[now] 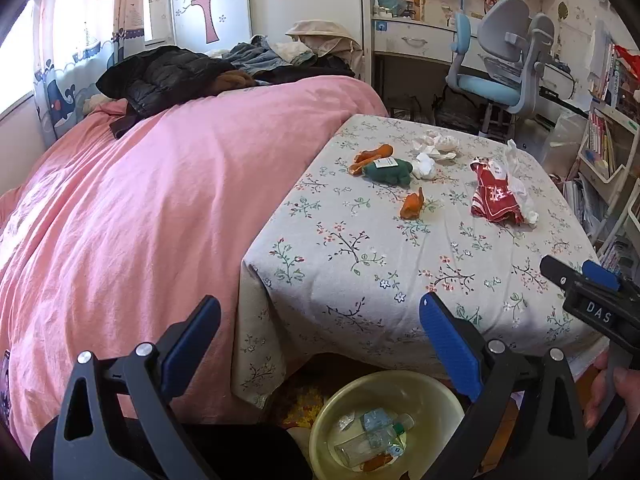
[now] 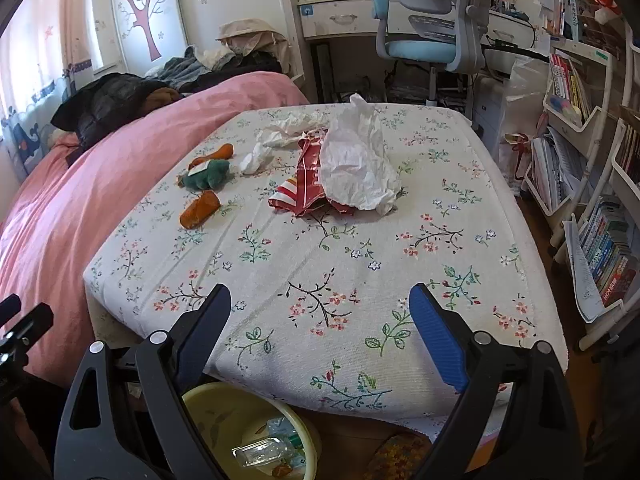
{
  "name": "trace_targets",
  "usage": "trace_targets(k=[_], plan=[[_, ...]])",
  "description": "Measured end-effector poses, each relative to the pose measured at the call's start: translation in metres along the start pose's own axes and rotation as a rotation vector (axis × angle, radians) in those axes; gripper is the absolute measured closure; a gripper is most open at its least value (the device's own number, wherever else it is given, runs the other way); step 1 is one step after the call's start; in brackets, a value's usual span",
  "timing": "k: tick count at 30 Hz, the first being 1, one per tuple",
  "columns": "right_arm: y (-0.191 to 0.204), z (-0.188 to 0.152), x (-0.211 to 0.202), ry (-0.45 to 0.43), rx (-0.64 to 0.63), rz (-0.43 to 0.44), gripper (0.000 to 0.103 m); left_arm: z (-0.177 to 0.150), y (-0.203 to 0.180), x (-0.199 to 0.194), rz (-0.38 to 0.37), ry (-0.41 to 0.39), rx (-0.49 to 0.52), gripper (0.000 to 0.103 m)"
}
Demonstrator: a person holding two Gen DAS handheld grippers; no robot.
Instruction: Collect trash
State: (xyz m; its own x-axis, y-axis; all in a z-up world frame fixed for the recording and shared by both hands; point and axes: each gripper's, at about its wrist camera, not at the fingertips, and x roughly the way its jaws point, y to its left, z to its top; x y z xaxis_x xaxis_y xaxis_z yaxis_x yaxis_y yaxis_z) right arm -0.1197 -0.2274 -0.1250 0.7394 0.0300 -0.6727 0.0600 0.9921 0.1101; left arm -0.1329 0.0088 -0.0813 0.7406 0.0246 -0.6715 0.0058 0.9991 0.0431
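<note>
A table [image 2: 420, 280] covered with a flowered cloth is seen beside a bed with a pink cover [image 1: 140, 208]. On the far half of the table, a red and white wrapper [image 2: 304, 188] is laid flat, and a large crumpled white paper [image 2: 356, 160] is resting on its right part. Beyond the wrapper, more crumpled tissues [image 2: 288, 128] are scattered, and a small white wad [image 2: 256, 160] lies to its left. Left of the wad, a green soft toy [image 2: 208, 174] and two orange pieces [image 2: 200, 208] are placed toward the bed side of the table.

Below the near edge of the table, a yellow basin [image 1: 384, 400] is set on the floor; a clear plastic bottle [image 1: 372, 436] and other scraps are held in it.

The left gripper [image 1: 320, 340] is held above the near corner of the table and the basin, its blue-padded jaws spread wide with nothing between them. The right gripper [image 2: 320, 320] is poised over the near part of the table, jaws likewise wide apart and empty. A hand [image 1: 612, 392] is seen on the right gripper's handle.
</note>
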Motion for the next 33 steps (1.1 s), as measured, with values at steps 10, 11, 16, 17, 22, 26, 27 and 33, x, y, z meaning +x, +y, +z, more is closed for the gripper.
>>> trace_targets(k=[10, 11, 16, 17, 22, 26, 27, 33], plan=[[-0.013, 0.001, -0.006, -0.025, 0.049, -0.004, 0.016, -0.001, -0.01, 0.002, -0.001, -0.006, 0.039, 0.008], [-0.014, 0.001, -0.006, -0.027, 0.053, -0.003, 0.016, 0.0, -0.01, 0.003, -0.001, -0.004, 0.038, 0.008], [-0.013, 0.001, -0.008, -0.035, 0.051, -0.005, 0.016, -0.001, -0.01, 0.005, -0.014, 0.007, 0.032, 0.008], [-0.012, 0.001, -0.008, -0.037, 0.048, -0.005, 0.016, -0.001, -0.011, 0.004, -0.017, 0.007, 0.032, 0.008], [-0.013, 0.004, -0.012, -0.058, 0.069, 0.017, 0.016, -0.004, -0.015, 0.008, -0.016, 0.018, 0.049, 0.008], [-0.015, 0.007, -0.022, -0.086, 0.067, 0.031, 0.016, -0.006, -0.021, 0.008, -0.016, 0.006, 0.074, 0.008], [-0.016, 0.007, -0.025, -0.09, 0.068, 0.033, 0.015, -0.007, -0.024, 0.008, -0.018, 0.0, 0.085, 0.008], [-0.026, 0.01, -0.032, -0.1, 0.112, 0.042, 0.015, -0.003, -0.026, 0.009, -0.028, -0.019, 0.078, 0.008]])
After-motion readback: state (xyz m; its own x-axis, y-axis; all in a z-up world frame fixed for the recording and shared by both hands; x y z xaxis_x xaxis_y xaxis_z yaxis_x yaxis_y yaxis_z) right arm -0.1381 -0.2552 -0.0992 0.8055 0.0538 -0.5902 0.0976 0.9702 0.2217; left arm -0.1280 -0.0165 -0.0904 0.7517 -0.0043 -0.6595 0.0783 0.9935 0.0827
